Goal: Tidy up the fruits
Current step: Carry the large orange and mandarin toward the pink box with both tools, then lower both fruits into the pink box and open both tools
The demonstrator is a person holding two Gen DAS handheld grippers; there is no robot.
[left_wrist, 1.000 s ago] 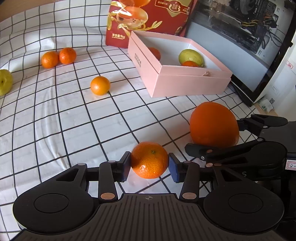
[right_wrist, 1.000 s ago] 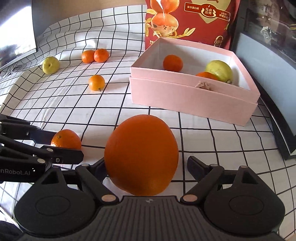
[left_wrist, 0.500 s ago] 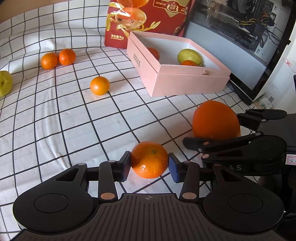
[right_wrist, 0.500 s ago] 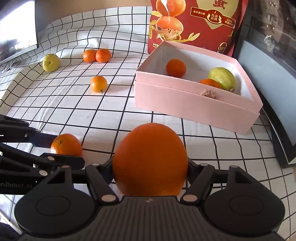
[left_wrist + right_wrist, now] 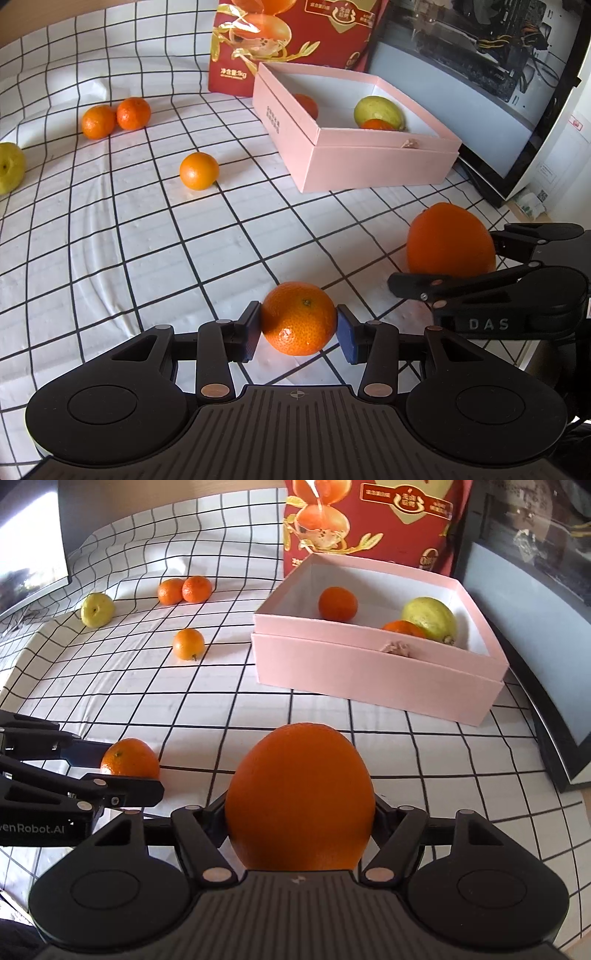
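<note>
Left gripper (image 5: 299,328) closed on mandarin (image 5: 298,318), pads touching both sides, fruit low over cloth (image 5: 110,236)
Right gripper (image 5: 300,812) clamped on big orange (image 5: 299,797), fingers spread wide round it
Pink box (image 5: 369,672) ahead, well apart; already holds small orange, green fruit, another orange
Risks, as judged: orange round and large, grip near its lower half, may roll out on lift; two grippers close together, could collide heading for box; box wall may catch low fruit
</note>
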